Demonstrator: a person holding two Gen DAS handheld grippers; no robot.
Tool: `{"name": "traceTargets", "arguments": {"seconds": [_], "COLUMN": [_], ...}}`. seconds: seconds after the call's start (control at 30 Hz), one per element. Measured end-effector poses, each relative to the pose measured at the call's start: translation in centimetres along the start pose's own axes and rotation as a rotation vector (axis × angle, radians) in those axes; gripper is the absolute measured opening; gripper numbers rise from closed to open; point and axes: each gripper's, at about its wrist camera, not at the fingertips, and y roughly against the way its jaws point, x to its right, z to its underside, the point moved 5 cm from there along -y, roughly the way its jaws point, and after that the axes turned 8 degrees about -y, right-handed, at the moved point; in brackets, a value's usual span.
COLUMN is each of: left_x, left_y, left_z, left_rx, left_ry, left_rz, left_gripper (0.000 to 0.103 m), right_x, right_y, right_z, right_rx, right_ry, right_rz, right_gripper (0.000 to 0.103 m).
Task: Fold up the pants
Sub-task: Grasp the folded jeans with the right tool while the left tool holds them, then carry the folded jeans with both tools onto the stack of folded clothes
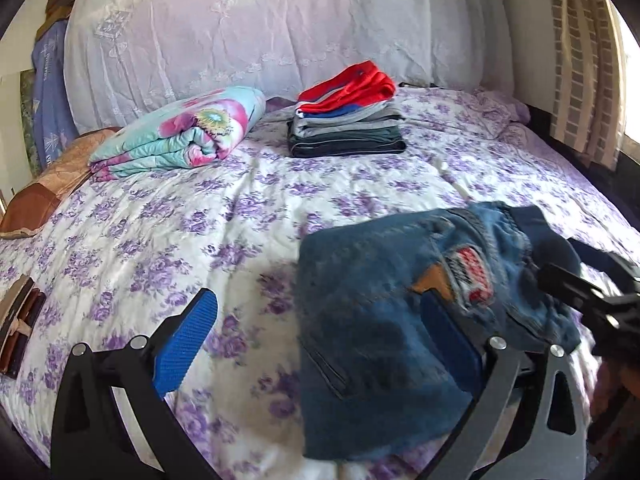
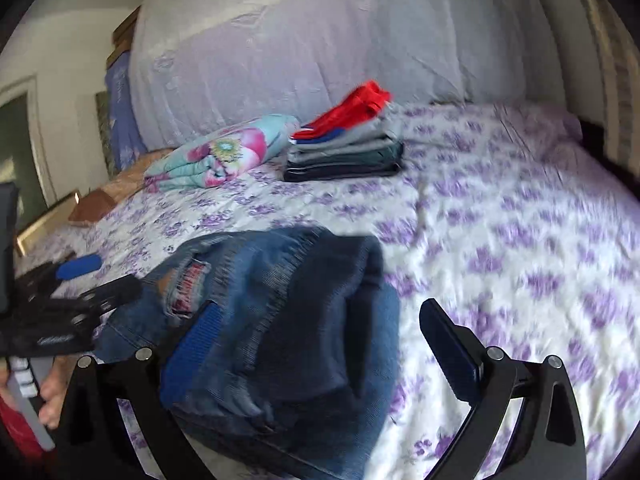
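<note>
On the near edge of the bed, the blue jeans [image 1: 380,320] lie as a compact, blocky bundle on the purple-flowered sheet [image 1: 160,220], with the waistband patch and its red label turned up toward the left side of the bundle as the right wrist view shows it. The left gripper [image 1: 316,344] stands with its jaws spread wide, the bundle lying between them and partly over the right-hand blue pad; nothing is pinched. The right gripper [image 2: 316,352] is likewise spread wide, its left finger pressed against or just under the denim and its right finger over bare sheet, apart from the cloth. Both views are blurred around the jeans, so I cannot tell whether either finger bears on the fabric or merely hangs beside it.

Judging from the shape, the folding itself looks essentially finished: the legs seem doubled up into a thick packet, though one corner near the right gripper in the left wrist view sags loosely. What probably remains is a tidy-up of that edge and moving the packet onward.

Farther up the bed, well apart from the jeans, sits a neat stack of folded clothes [image 1: 346,124] topped by a red garment, a likely home for this pair. Beside it lies a rolled floral quilt [image 1: 180,132], and behind both a pale lace cover [image 1: 260,20] hangs.
</note>
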Motion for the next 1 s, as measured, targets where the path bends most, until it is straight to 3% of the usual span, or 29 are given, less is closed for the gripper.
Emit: {"name": "traceTargets", "arguments": {"seconds": [0.1,0.2,0.3,0.4,0.53,0.7,0.77,0.9,0.93,1.0], "left_x": [-0.4,-0.3,-0.6,-1.4,-2.6,-3.0,-2.6,-0.9,-0.6,-0.1], "left_y": [-2.2,-3.8,-4.3,-4.1,-2.9,-3.8,-4.8,-5.0,-5.1,-5.2], "left_z": [-0.5,0.5,1.3,1.5,2.3,4.9,5.6,5.0,4.8,4.5], "left_rx": [-0.043,-0.080,-0.085,-0.116,-0.172,-0.303,-0.337,-0.308,-0.308,-0.301], "left_ry": [-0.011,0.002,0.025,0.078,0.157,0.348,0.410,0.361,0.360,0.362], "left_rz": [-0.020,-0.009,0.028,0.108,0.268,0.605,0.686,0.682,0.696,0.668], "left_gripper": [0.099,0.099,0.099,0.099,0.098,0.098,0.099,0.096,0.090,0.082], "right_x": [-1.1,-0.2,2.3,2.9,4.0,5.4,5.3,4.9,4.7,4.5], "right_y": [-0.6,-4.4,-5.0,-4.9,-4.0,-4.7,-5.4,-6.3,-6.4,-6.1], "right_z": [-1.1,0.9,1.4,1.8,1.4,1.9,2.1,2.0,2.0,2.1], "right_rx": [0.000,-0.164,-0.216,-0.232,-0.283,-0.407,-0.426,-0.397,-0.383,-0.351], "right_ry": [0.051,0.091,-0.103,-0.169,-0.272,-0.457,-0.466,-0.455,-0.450,-0.435], "right_rz": [0.018,0.114,-0.036,-0.099,-0.192,-0.346,-0.370,-0.414,-0.408,-0.376], "right_gripper": [0.100,0.100,0.100,0.100,0.100,0.100,0.100,0.099,0.096,0.080]}}
